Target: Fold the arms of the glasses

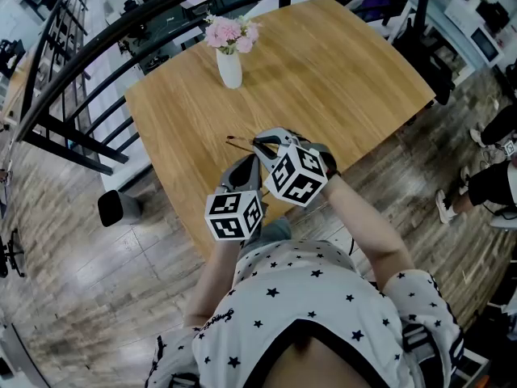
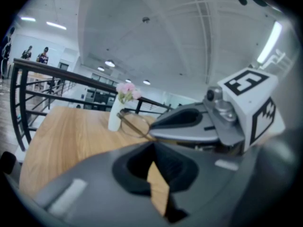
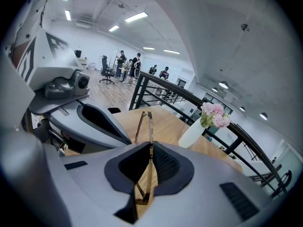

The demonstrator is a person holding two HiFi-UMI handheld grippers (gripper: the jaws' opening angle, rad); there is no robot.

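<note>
Thin brown-rimmed glasses (image 1: 239,142) hang just over the wooden table (image 1: 347,63) near its front edge. My right gripper (image 1: 263,142) is shut on them. In the right gripper view the frame (image 3: 144,123) runs straight out of the closed jaws of the right gripper (image 3: 147,146), one arm angled to the left. My left gripper (image 1: 249,163) sits close beside it, jaws shut with nothing visible between them. In the left gripper view the left gripper's tip (image 2: 154,144) lies right below a lens of the glasses (image 2: 135,125), next to the right gripper (image 2: 182,123).
A white vase of pink flowers (image 1: 229,65) stands at the table's far side, ahead of both grippers (image 3: 195,130). A black railing (image 1: 65,95) runs behind and to the left of the table. People's legs (image 1: 485,184) are at the right.
</note>
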